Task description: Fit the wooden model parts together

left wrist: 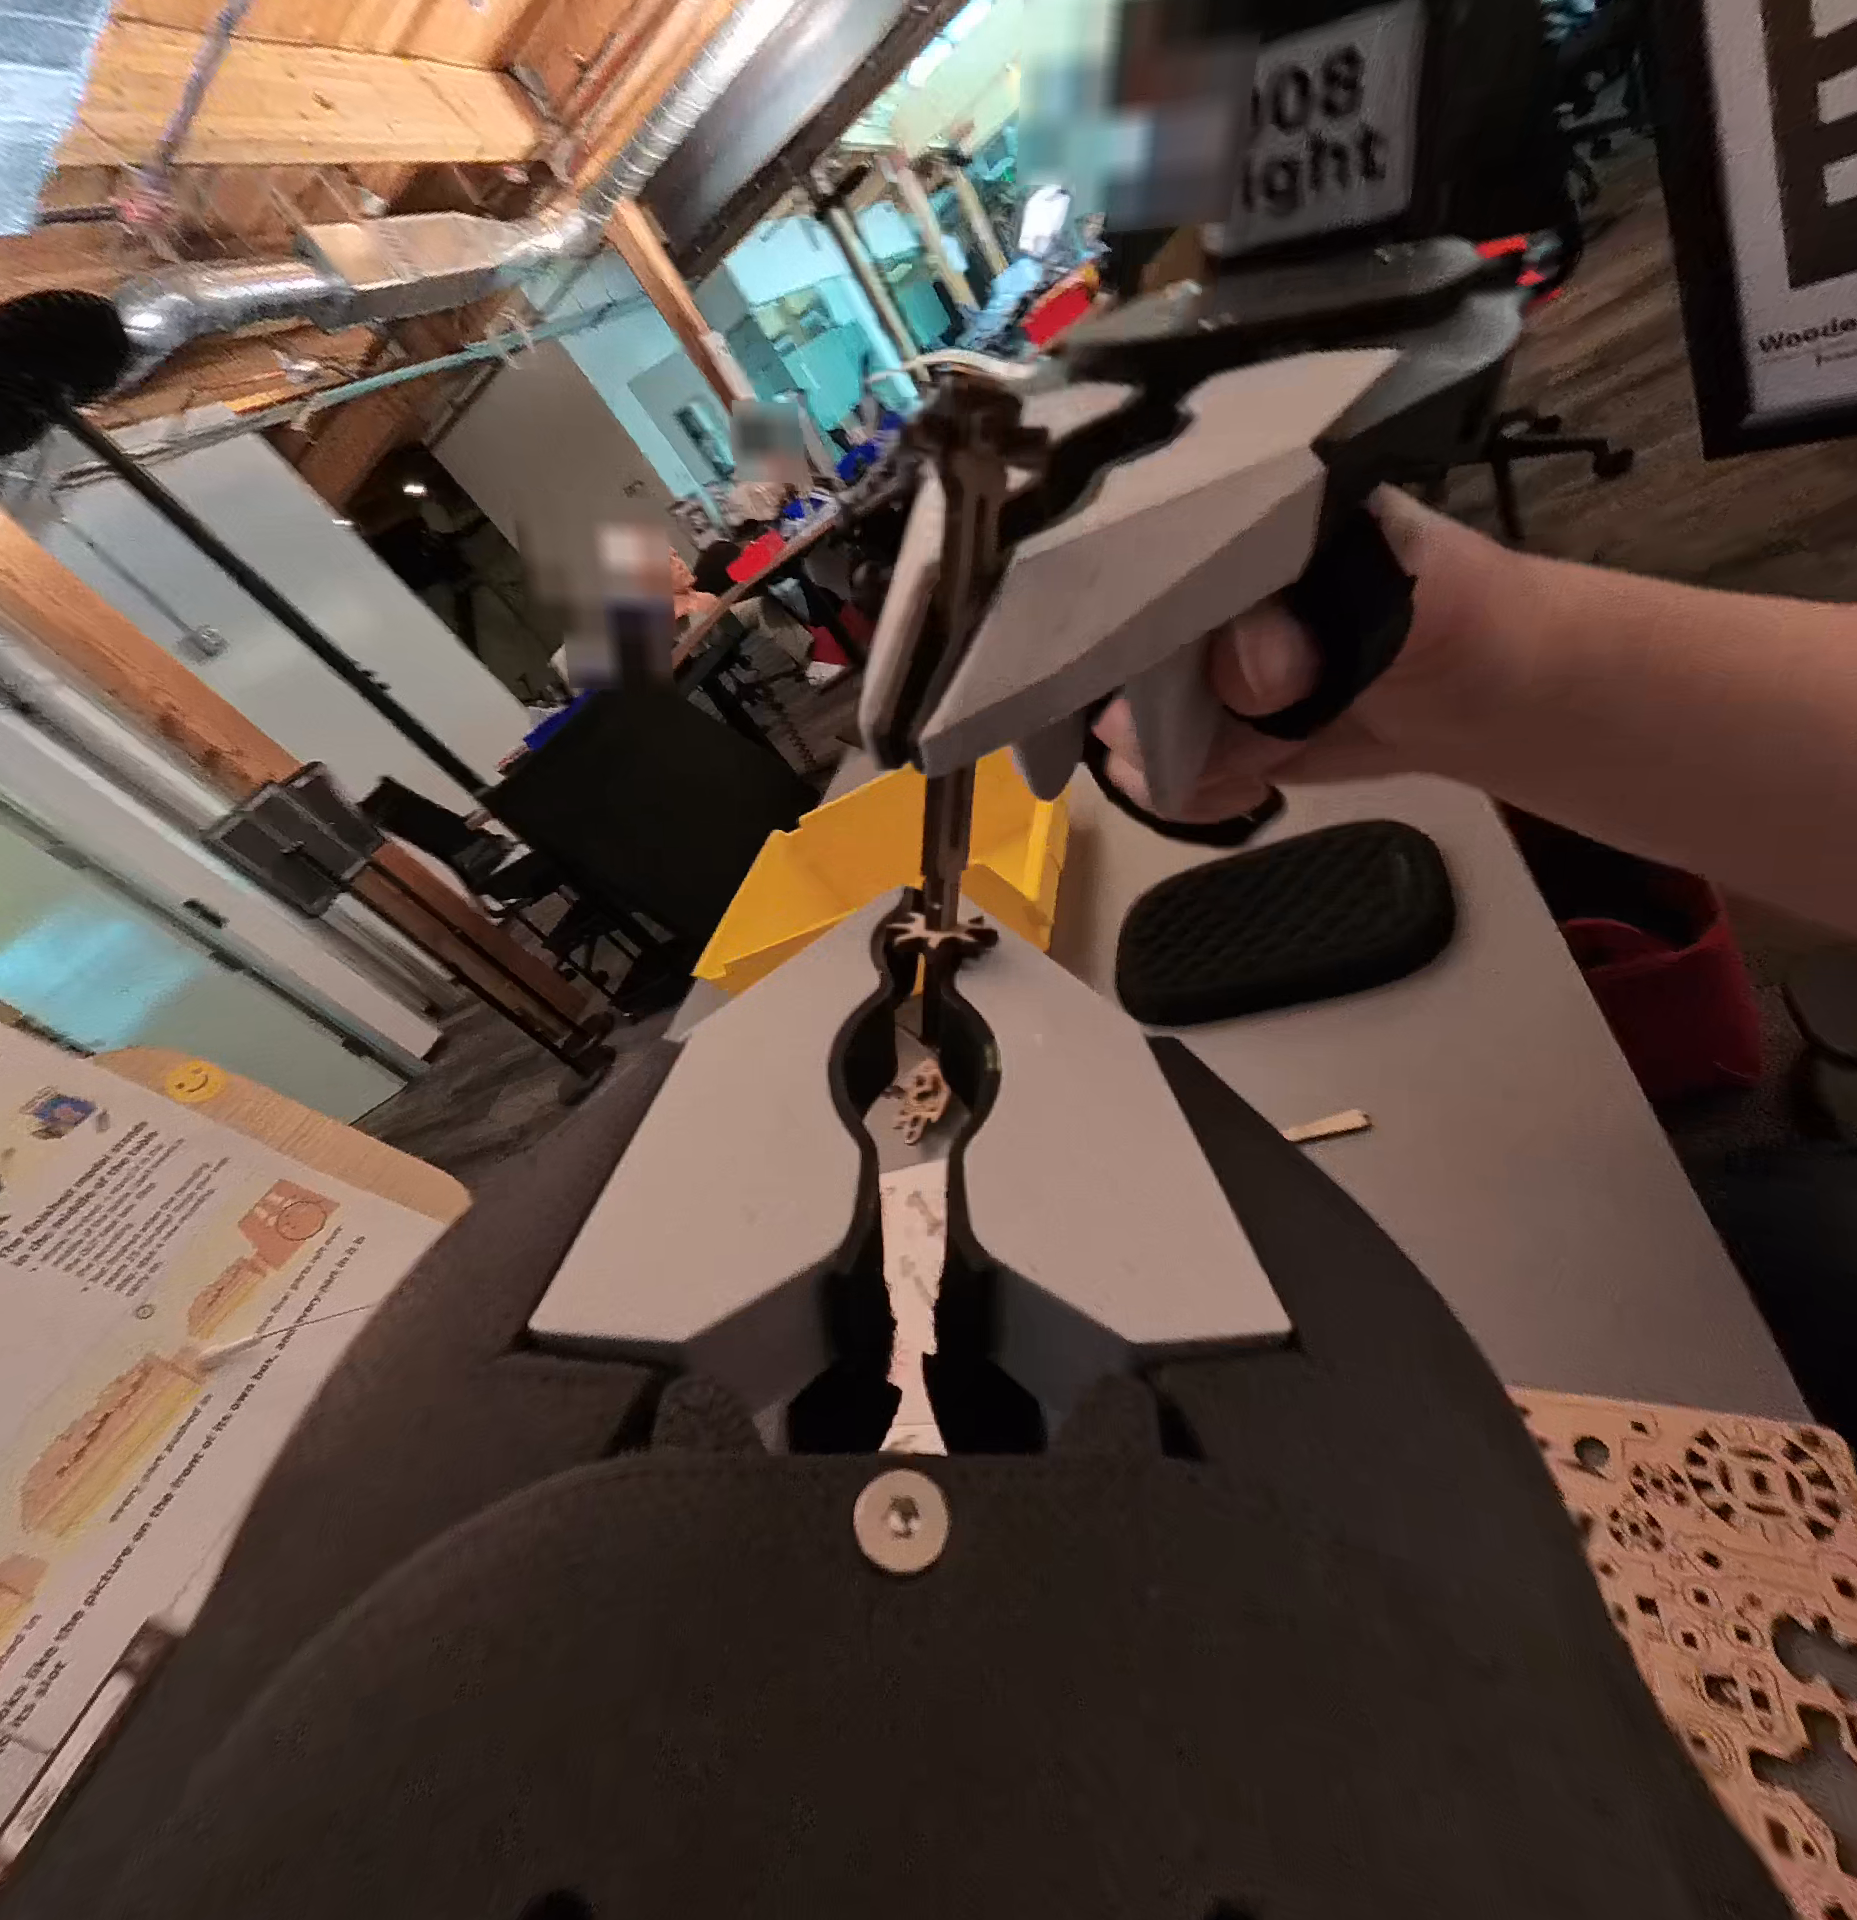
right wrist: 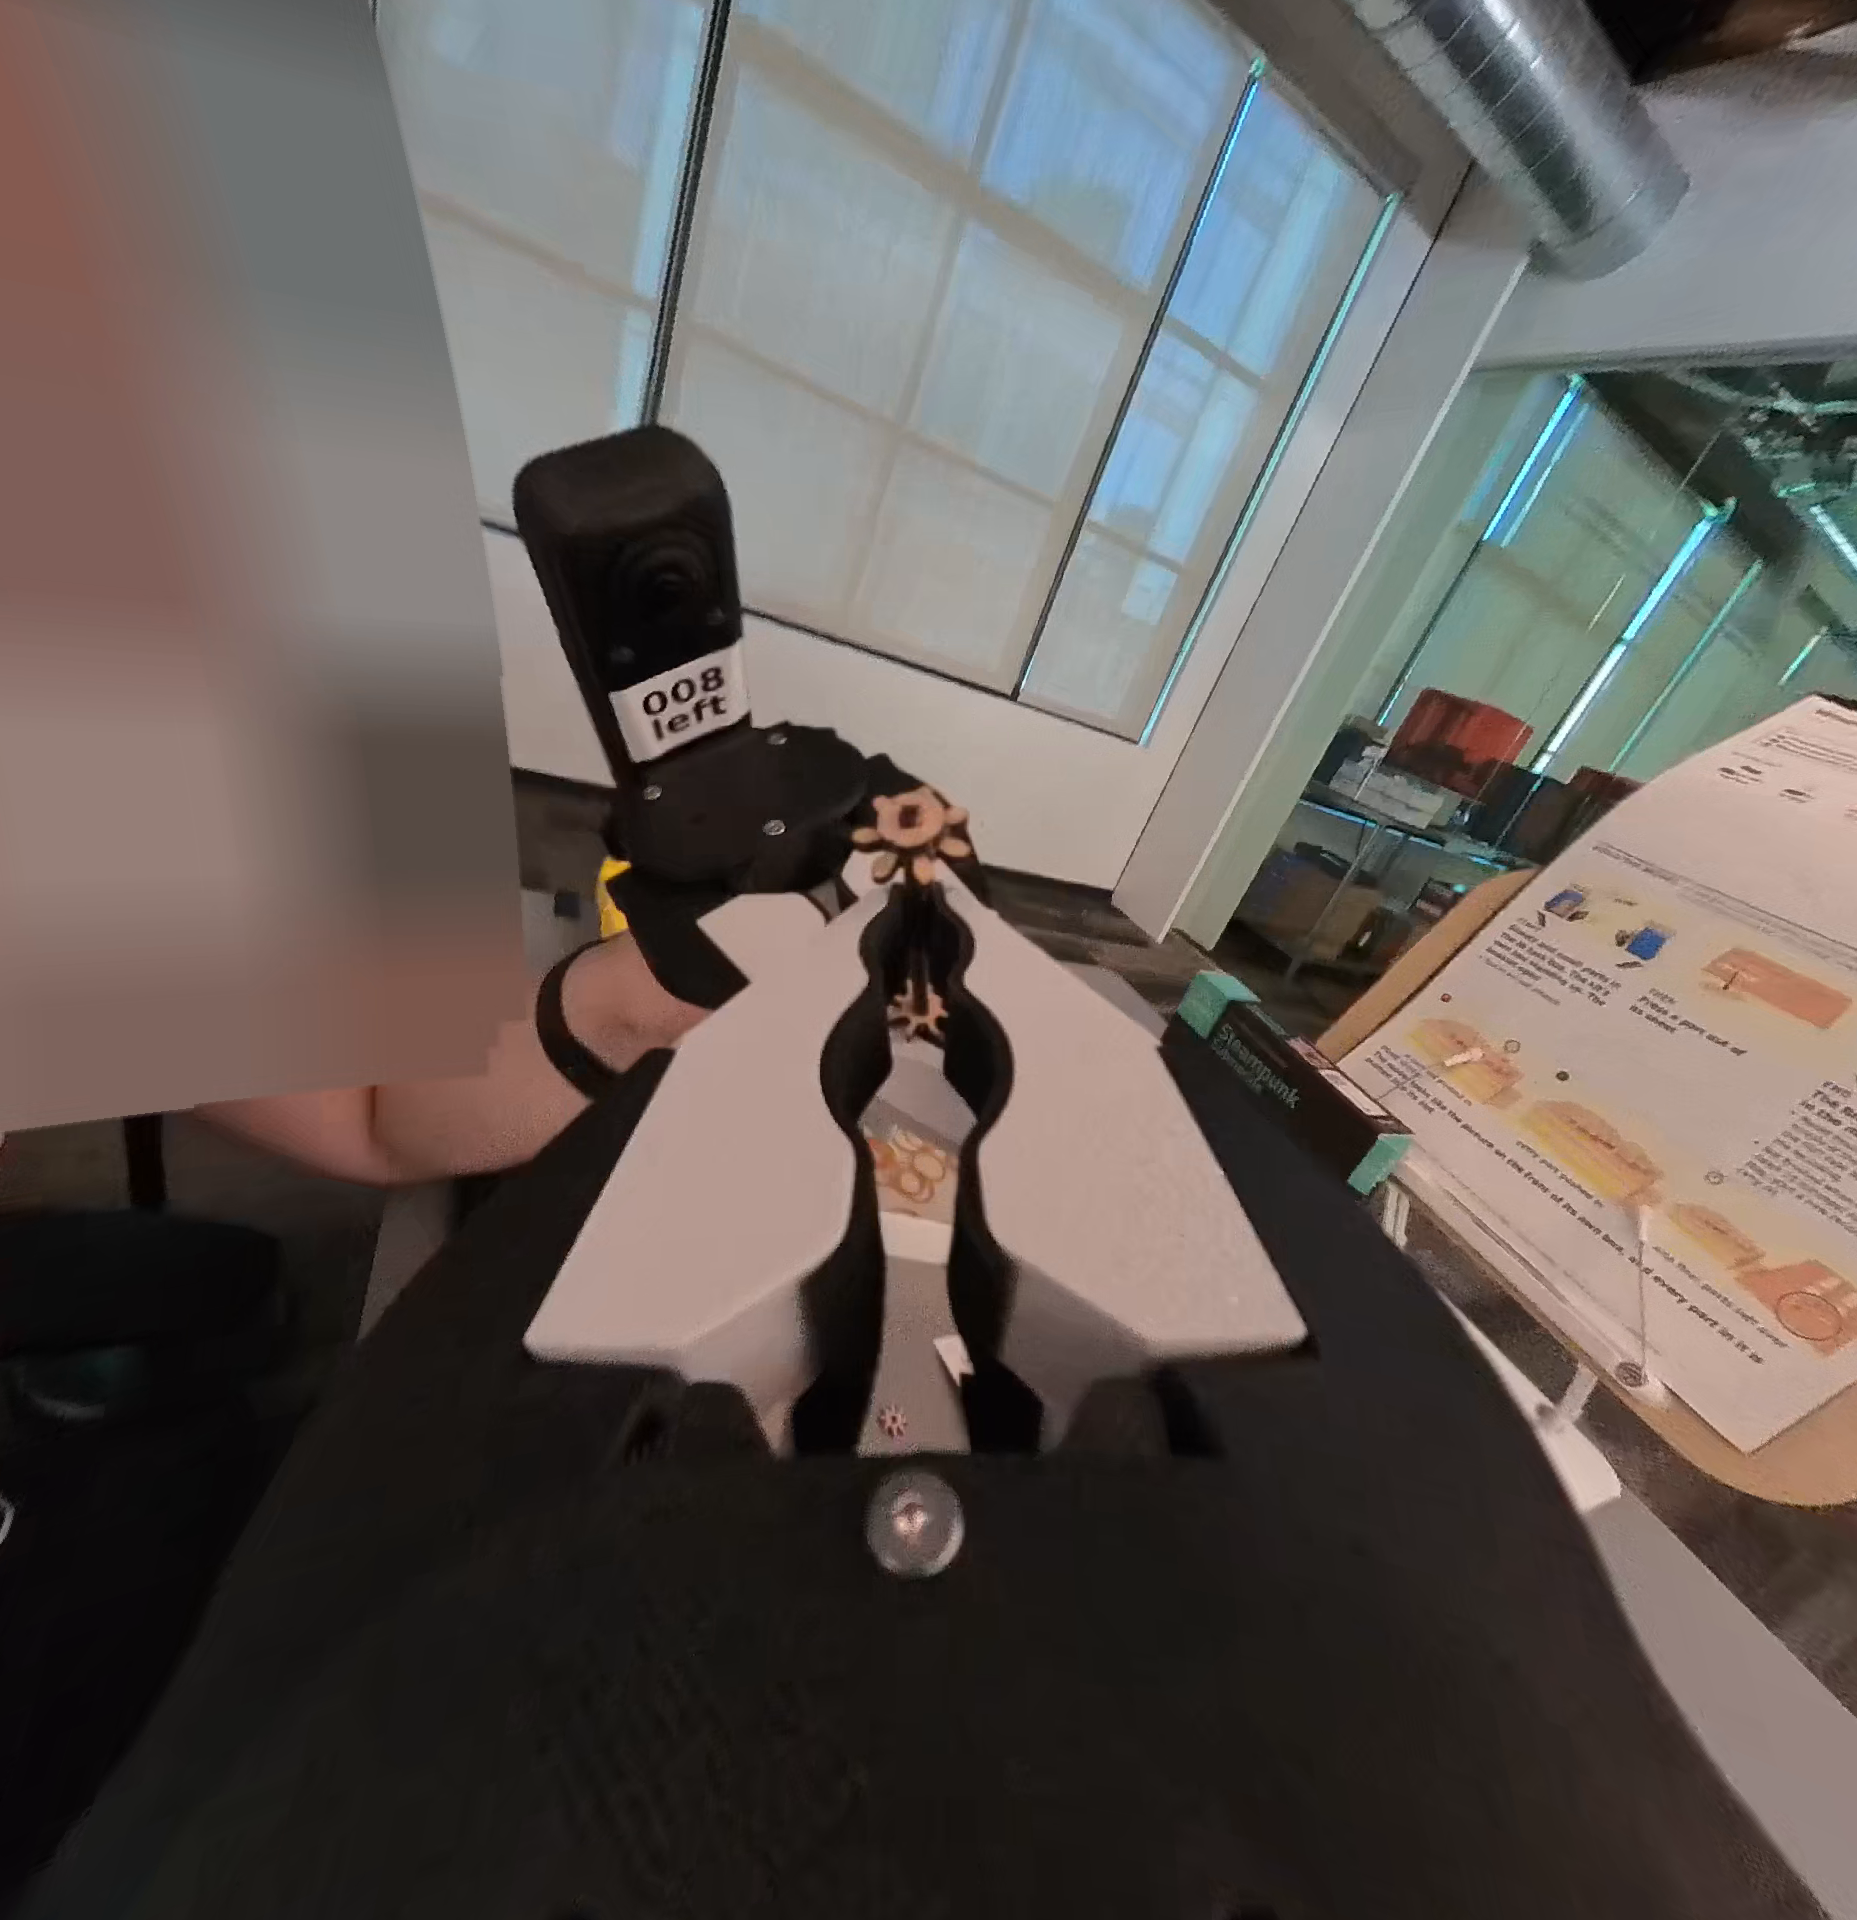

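Now both tongs clamped on wooden strip.

On the surface, the bin sits behind, the pad to its right, the cut-out sheet nearer; the instruction board lies left.

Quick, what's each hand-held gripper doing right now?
Left hand-held gripper: shut on a small wooden gear.
Right hand-held gripper: shut on a thin wooden axle with gears.
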`<state>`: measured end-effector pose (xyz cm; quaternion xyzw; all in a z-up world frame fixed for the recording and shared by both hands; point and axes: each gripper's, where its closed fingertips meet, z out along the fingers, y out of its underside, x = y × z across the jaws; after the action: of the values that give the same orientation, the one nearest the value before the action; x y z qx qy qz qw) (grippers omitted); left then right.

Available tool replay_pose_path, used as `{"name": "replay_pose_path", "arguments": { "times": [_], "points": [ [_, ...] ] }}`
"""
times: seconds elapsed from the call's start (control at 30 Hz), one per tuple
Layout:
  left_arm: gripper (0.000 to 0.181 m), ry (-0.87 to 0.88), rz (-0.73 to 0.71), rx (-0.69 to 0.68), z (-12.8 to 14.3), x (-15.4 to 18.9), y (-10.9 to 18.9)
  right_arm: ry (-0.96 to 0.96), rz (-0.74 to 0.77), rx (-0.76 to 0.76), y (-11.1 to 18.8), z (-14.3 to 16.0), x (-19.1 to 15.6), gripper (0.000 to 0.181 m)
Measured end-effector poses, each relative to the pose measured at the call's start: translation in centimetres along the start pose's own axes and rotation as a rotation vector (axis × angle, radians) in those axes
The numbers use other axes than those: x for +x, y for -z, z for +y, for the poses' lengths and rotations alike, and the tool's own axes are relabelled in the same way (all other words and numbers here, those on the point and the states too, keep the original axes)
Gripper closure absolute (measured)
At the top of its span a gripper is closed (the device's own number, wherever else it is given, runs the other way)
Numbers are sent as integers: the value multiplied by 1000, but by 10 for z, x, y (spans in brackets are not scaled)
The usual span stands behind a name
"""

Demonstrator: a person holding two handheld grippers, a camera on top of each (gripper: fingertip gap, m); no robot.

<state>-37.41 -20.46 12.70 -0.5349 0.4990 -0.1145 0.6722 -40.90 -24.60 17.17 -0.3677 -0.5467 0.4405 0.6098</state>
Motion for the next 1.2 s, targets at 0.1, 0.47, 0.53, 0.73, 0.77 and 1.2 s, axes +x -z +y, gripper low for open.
{"name": "replay_pose_path", "arguments": {
  "times": [0.1,0.47,0.53,0.73,0.77,1.2],
  "points": [
    [181,40,135,-6,1,15,1,60,-74,-106,0,4,-7,180],
    [181,107,244,-4,-1,24,5,72,-175,-239,-6,6,-14,180],
    [181,102,235,-24,2,24,4,65,-168,-253,-9,11,-13,180],
    [181,138,250,-35,6,24,2,57,-140,-293,-10,17,-10,181],
    [181,128,247,-53,8,24,1,43,-140,-304,-9,19,-9,180],
    [181,124,273,-151,24,29,-2,-43,-158,-376,-7,35,-8,180]
  ]
}}
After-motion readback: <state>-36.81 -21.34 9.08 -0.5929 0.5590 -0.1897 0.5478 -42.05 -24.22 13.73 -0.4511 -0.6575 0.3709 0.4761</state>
